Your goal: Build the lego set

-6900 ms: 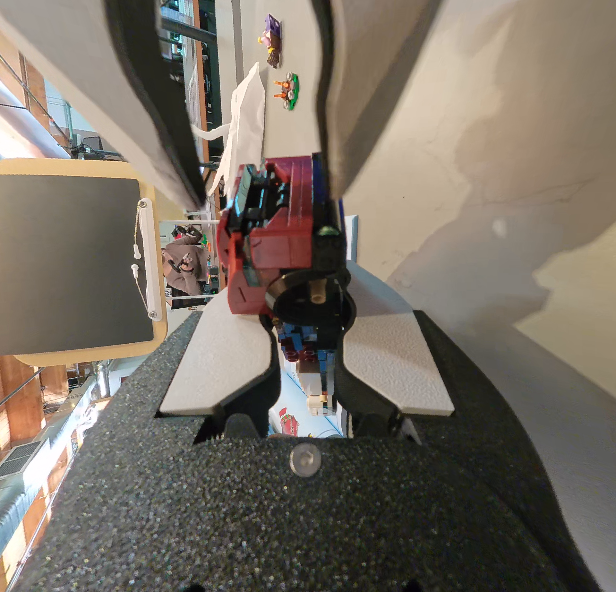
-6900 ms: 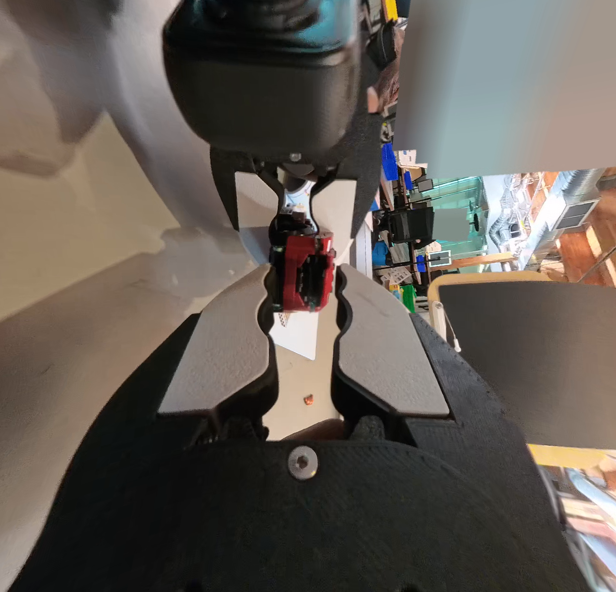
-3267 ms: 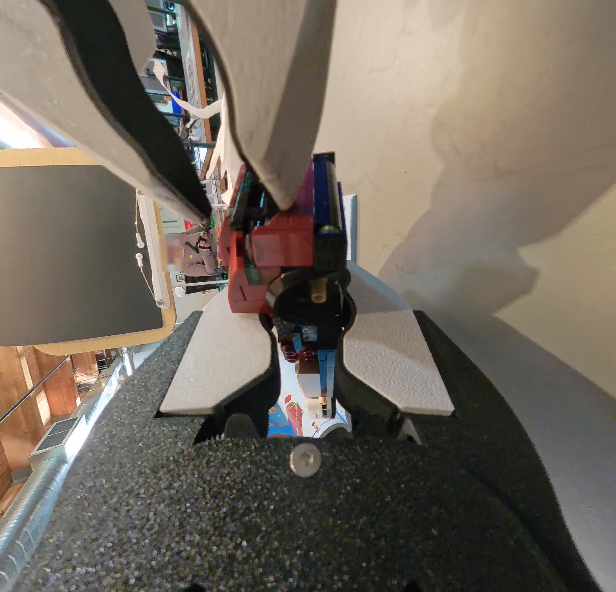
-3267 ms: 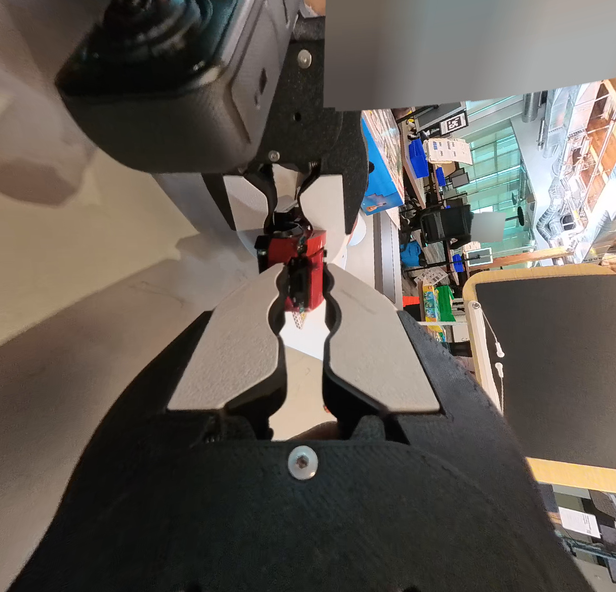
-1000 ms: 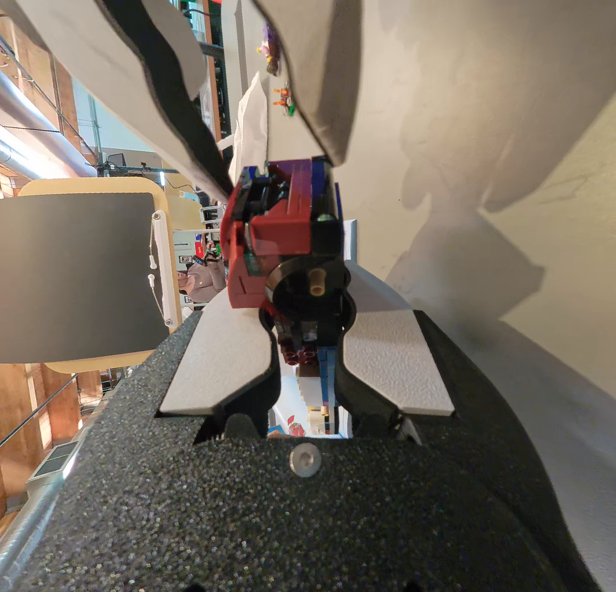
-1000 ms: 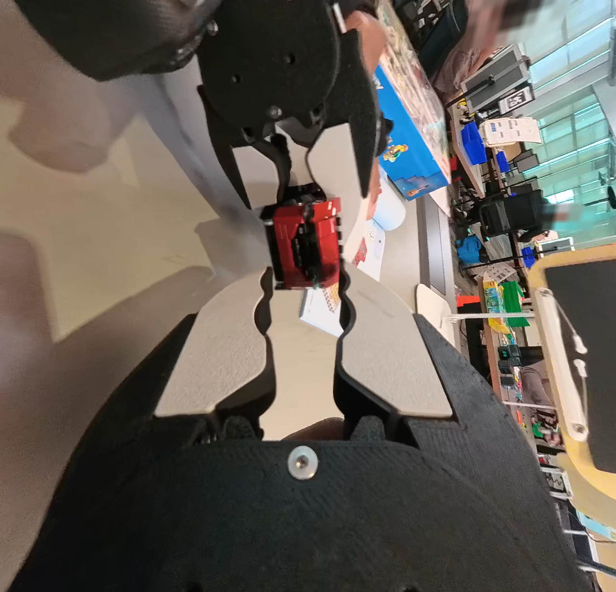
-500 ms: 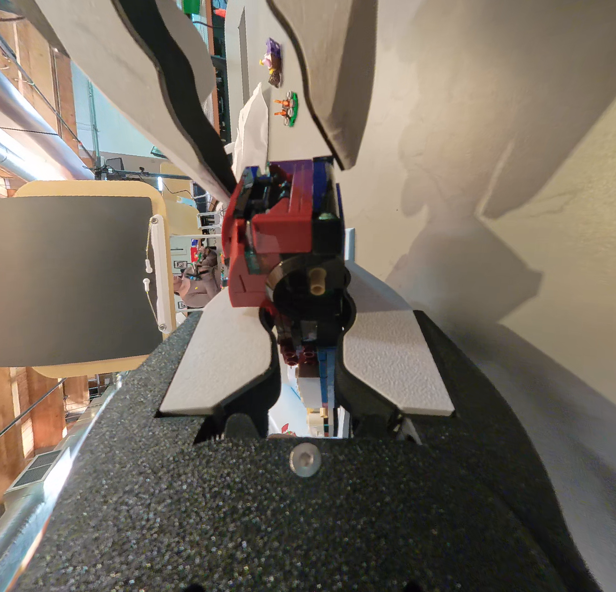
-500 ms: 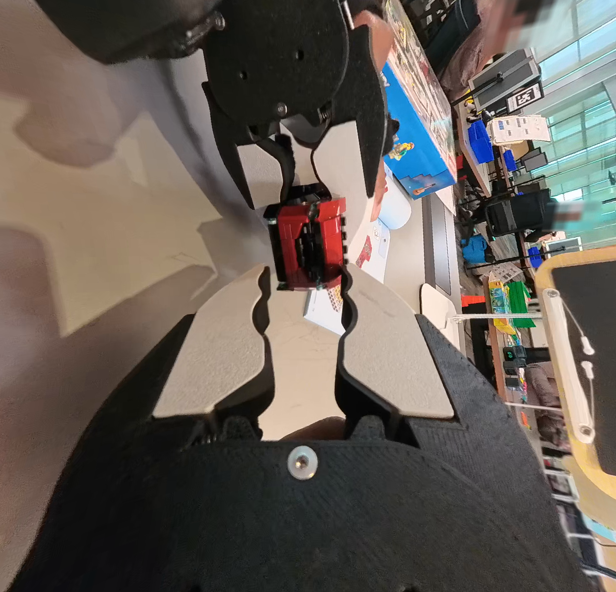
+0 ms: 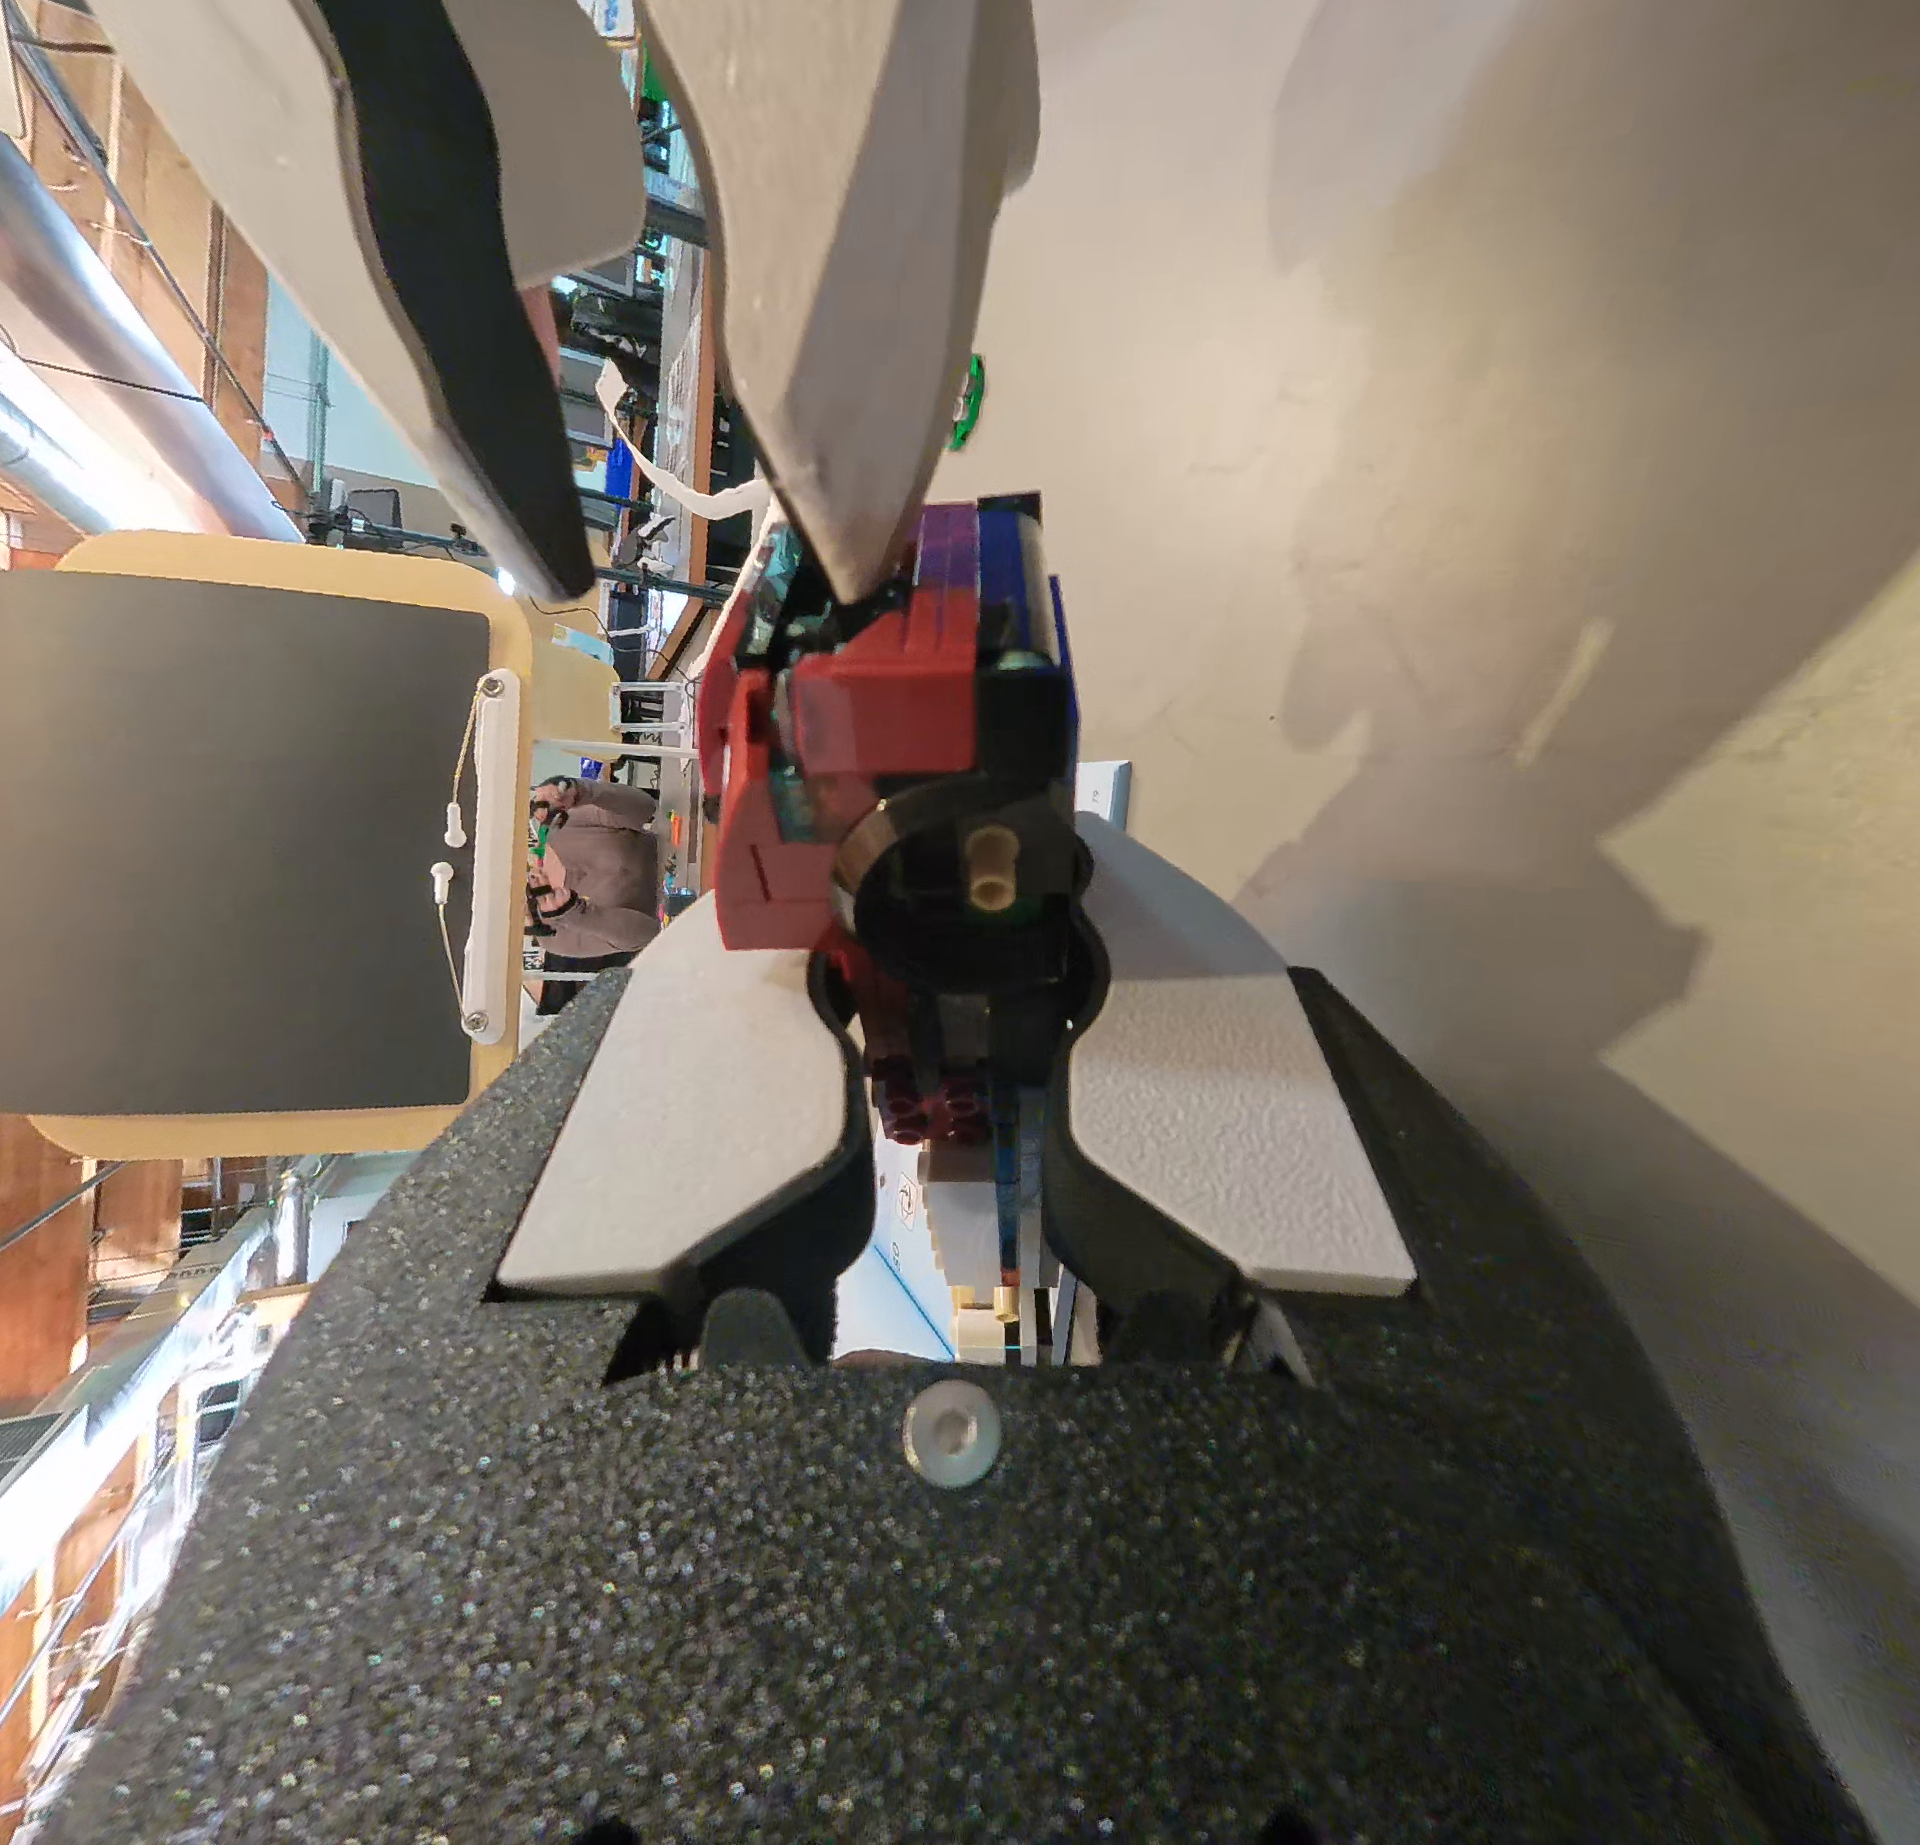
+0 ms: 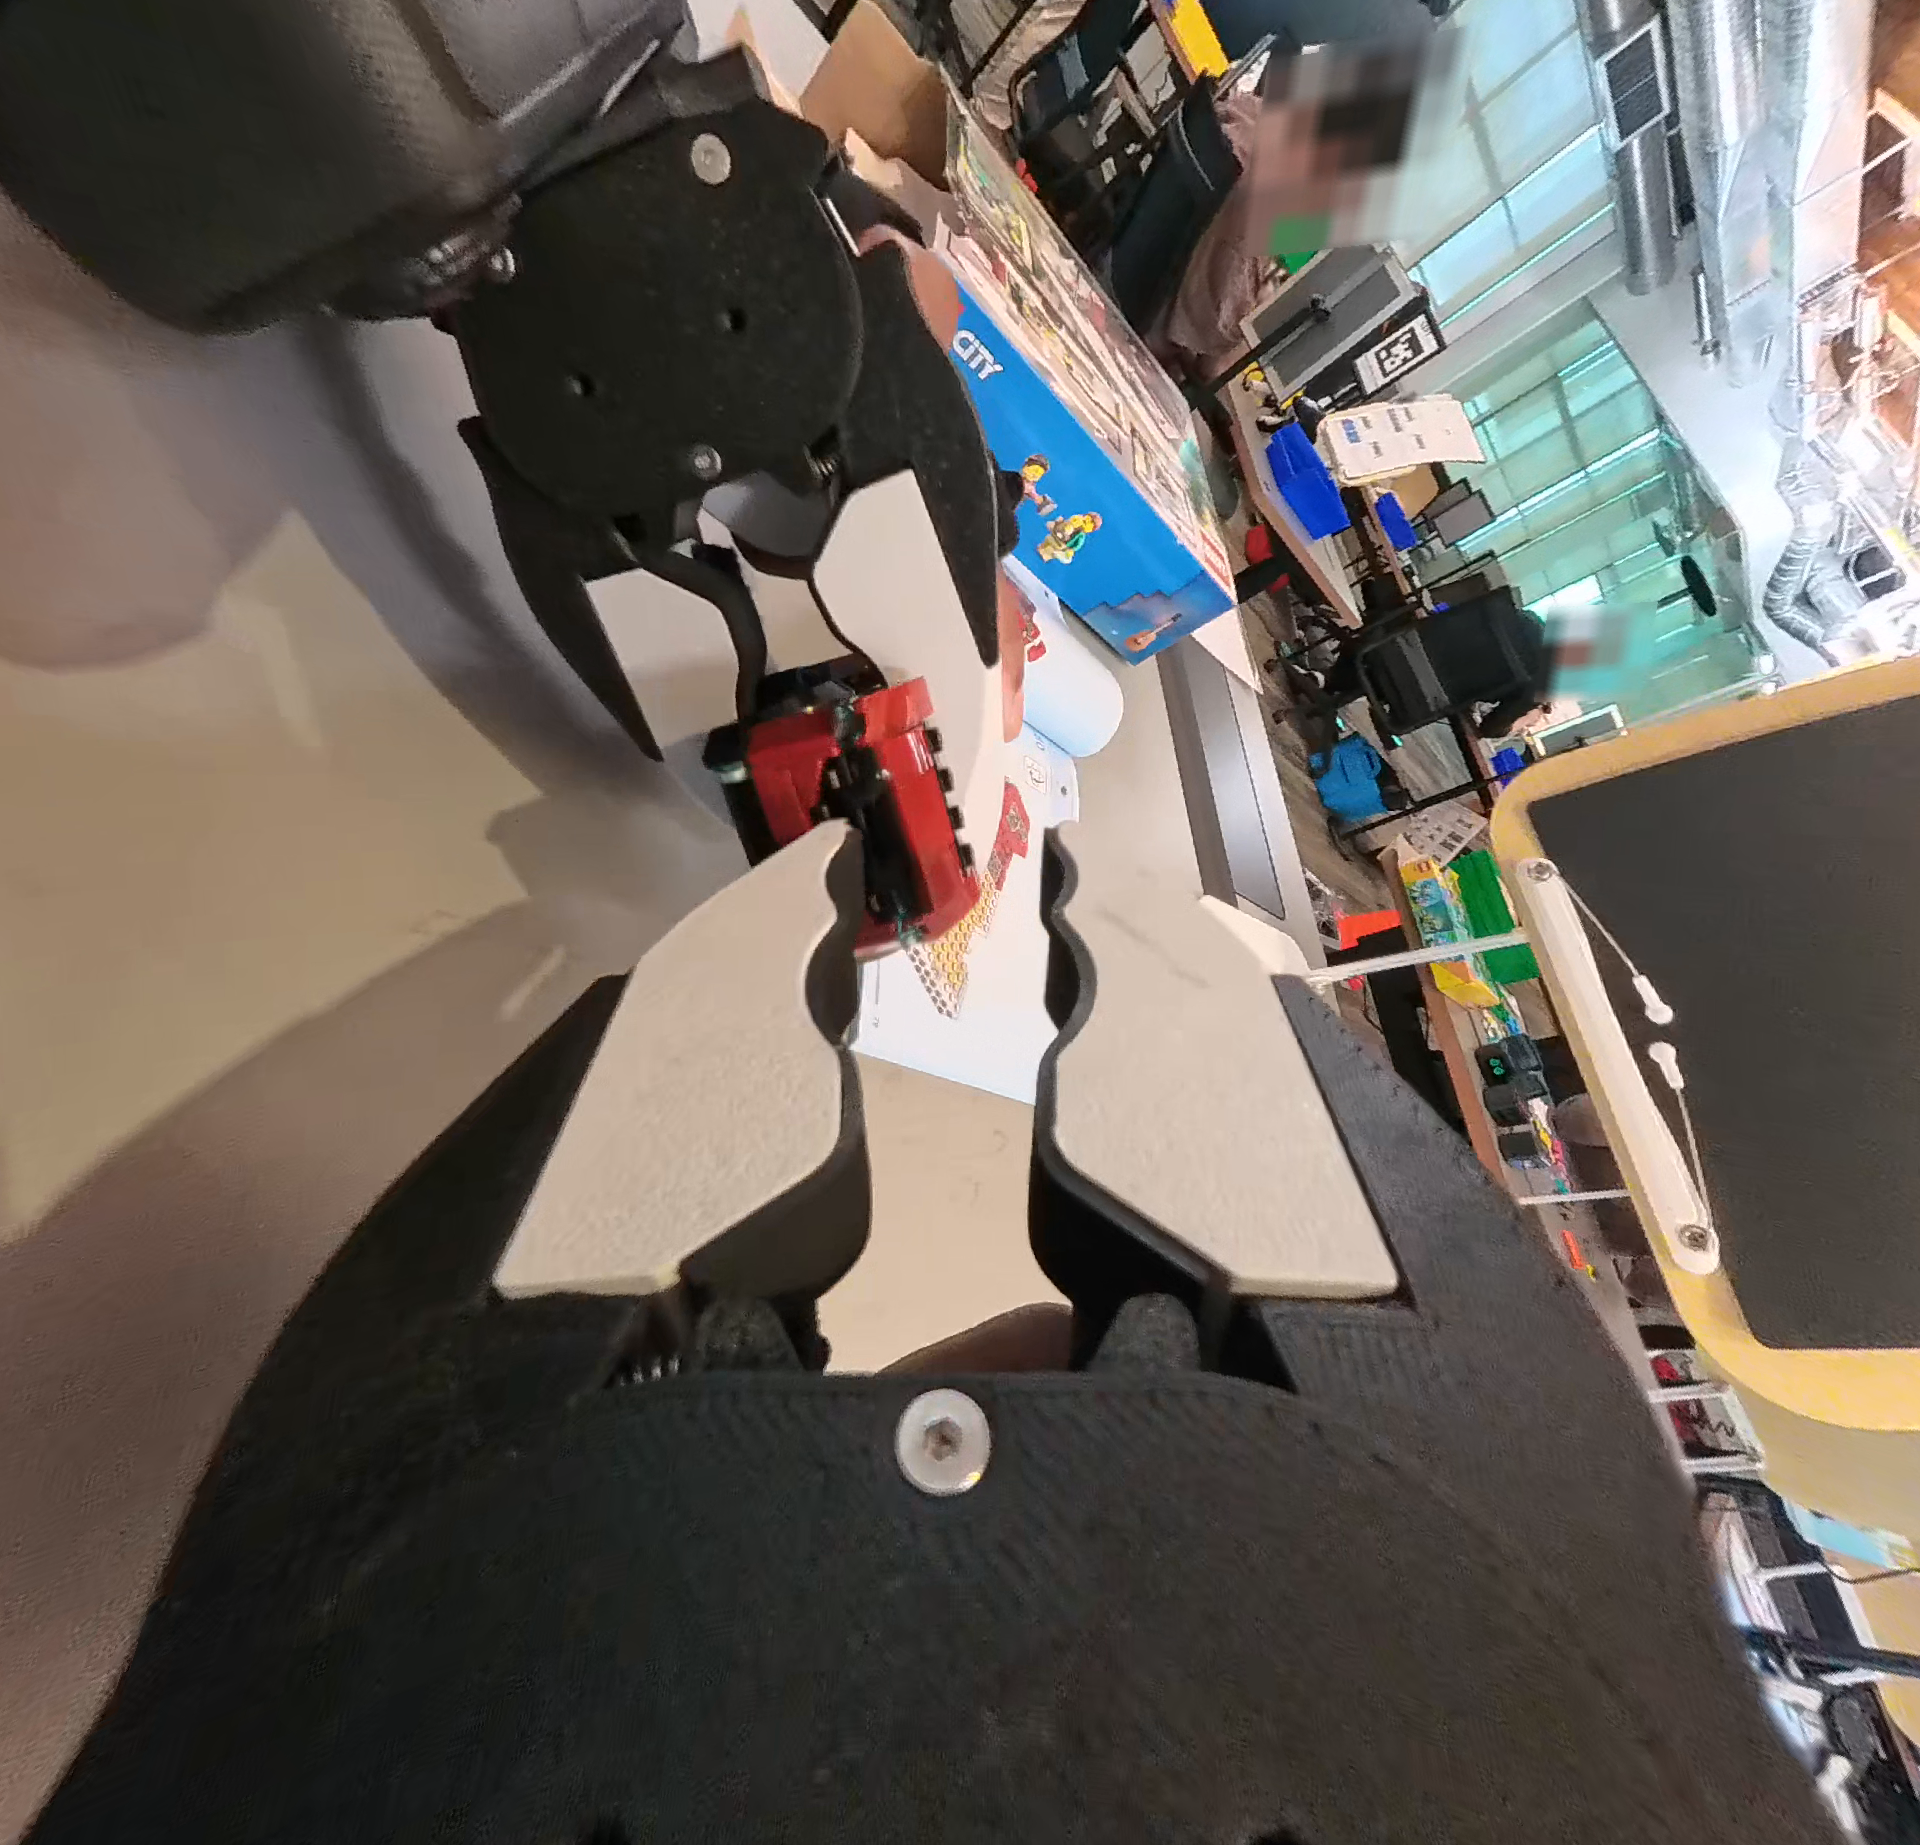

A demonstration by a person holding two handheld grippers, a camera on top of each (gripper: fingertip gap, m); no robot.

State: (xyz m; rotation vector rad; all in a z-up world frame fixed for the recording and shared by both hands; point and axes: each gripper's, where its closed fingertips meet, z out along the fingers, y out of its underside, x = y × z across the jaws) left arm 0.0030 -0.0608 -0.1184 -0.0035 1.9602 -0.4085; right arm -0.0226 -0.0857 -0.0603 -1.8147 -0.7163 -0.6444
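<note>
**A:** What is in your left gripper (image 9: pixel 961 922)?

**B:** It holds the brick model (image 9: pixel 883 694), which is red, black and blue. Your jaws stand narrow, and both pads press on its black wheel part. The model is in the air (not lying on the bench (image 10: pixel 1132 891)).

**A:** And how does its long axis lie?

**B:** It runs forward along your left fingers, and its far end points to your right gripper (image 10: pixel 951 860). The two grippers face each other, tip against tip.

**A:** Is the right one holding it too?

**B:** No. Its jaws are partly open. One finger (image 9: pixel 831 341) touches the far end of the model on its red upper side. The other finger (image 9: pixel 499 424) is apart from it, with free space between. So the model lies to one side of that gap, not in the middle.

**A:** Any containers?

**B:** There is a blue toy box (image 10: pixel 1081 538) on the bench behind your left gripper. It looks shut, so I cannot tell what is in it. A printed sheet (image 10: pixel 966 1026) lies on the bench below the model.
</note>
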